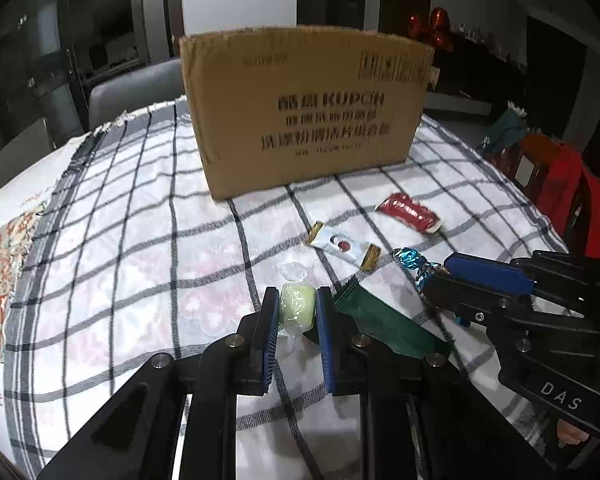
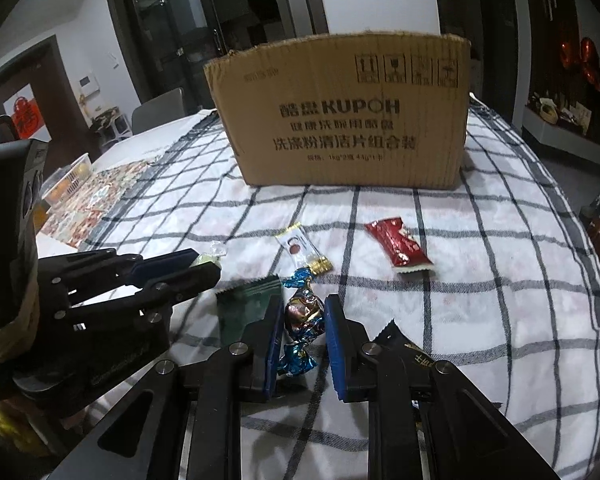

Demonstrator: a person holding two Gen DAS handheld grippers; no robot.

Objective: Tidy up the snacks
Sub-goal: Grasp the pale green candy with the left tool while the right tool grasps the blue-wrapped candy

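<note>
Brown corrugated cardboard fills the back of both wrist views: a box (image 1: pixel 306 116) with dark printing on its near wall stands on the checked tablecloth (image 1: pixel 140 240), well beyond the snacks, and I can't see into it from here. Between the box and my tools the cloth carries a red wrapper (image 2: pixel 399 246) off to the right, and a white sachet with gold ends (image 2: pixel 303 252) nearer the middle. A dark green packet (image 2: pixel 249 306) lies flat between the two tools, its corner just beside the right tool's inner finger, and a black packet (image 2: pixel 400 346) peeks out under that tool's outer finger. Past the cloth's left edge I see a patterned mat (image 2: pixel 96 204) and a clear plastic tub (image 2: pixel 70 178); a grey chair (image 1: pixel 136 88) stands behind the table.

My left gripper (image 1: pixel 297 312) is clamped on a pale yellow-green sweet in clear wrap (image 1: pixel 298 306), the blue pads pressing its two sides, with the twisted ends sticking out above and below the fingers. It tilts downward toward the cloth; whether the sweet still touches the cloth I cannot tell.

My right gripper (image 2: pixel 303 322) also slants downward and is closed on a foil sweet with blue twisted ends (image 2: pixel 303 318), brown and shiny in the middle. One blue twist lies on the cloth ahead of the fingers, the other behind. The two tools sit side by side, close but apart.
</note>
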